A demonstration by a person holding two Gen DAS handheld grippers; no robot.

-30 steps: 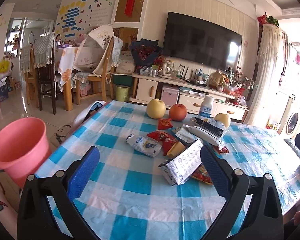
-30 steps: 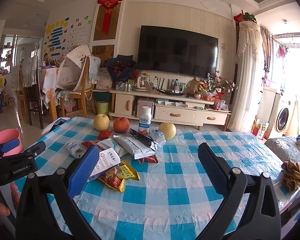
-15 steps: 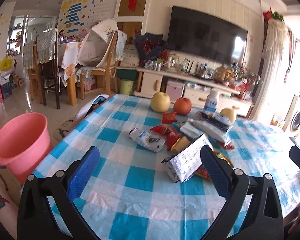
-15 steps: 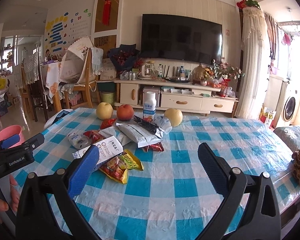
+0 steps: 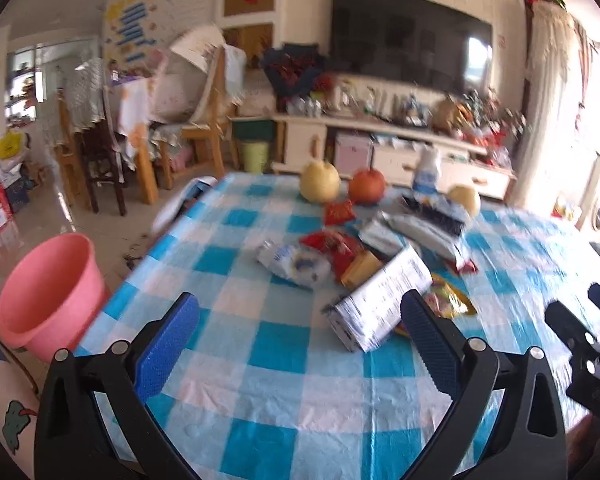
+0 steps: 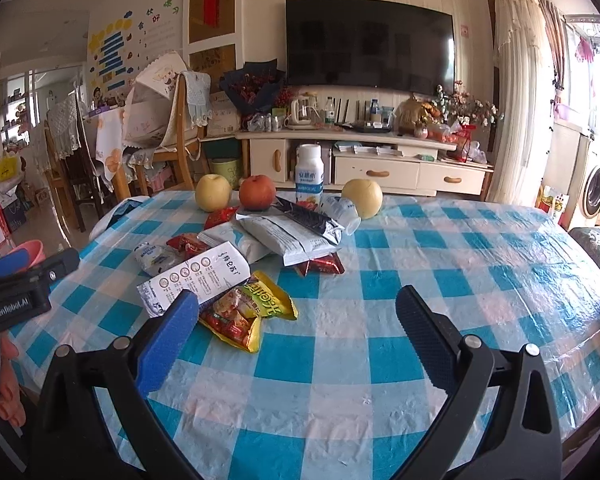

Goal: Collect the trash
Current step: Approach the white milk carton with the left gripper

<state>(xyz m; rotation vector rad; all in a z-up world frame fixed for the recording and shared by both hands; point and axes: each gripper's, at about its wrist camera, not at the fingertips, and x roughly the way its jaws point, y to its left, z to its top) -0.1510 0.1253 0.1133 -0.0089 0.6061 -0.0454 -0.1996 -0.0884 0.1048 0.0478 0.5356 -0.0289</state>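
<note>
We hold both the left gripper [image 5: 296, 334] and right gripper [image 6: 298, 330] with jaws apart, empty. The white carton [image 6: 194, 280] lies near-left on the table [image 6: 440, 320]; it looks light and crushable, so we would pinch across its flat sides.

The left gripper [image 5: 298, 334] hangs over the checked tablecloth [image 5: 260, 396], jaws spread wide with nothing between them. A silver carton [image 5: 380, 300] lies just ahead of the right jaw, touching its tip (the picture is blurred here). Beyond it lie a white wrapper [image 5: 292, 262] and red packets [image 5: 332, 246]. A pink bucket [image 5: 48, 292] stands on the floor, left of the left jaw.
</note>
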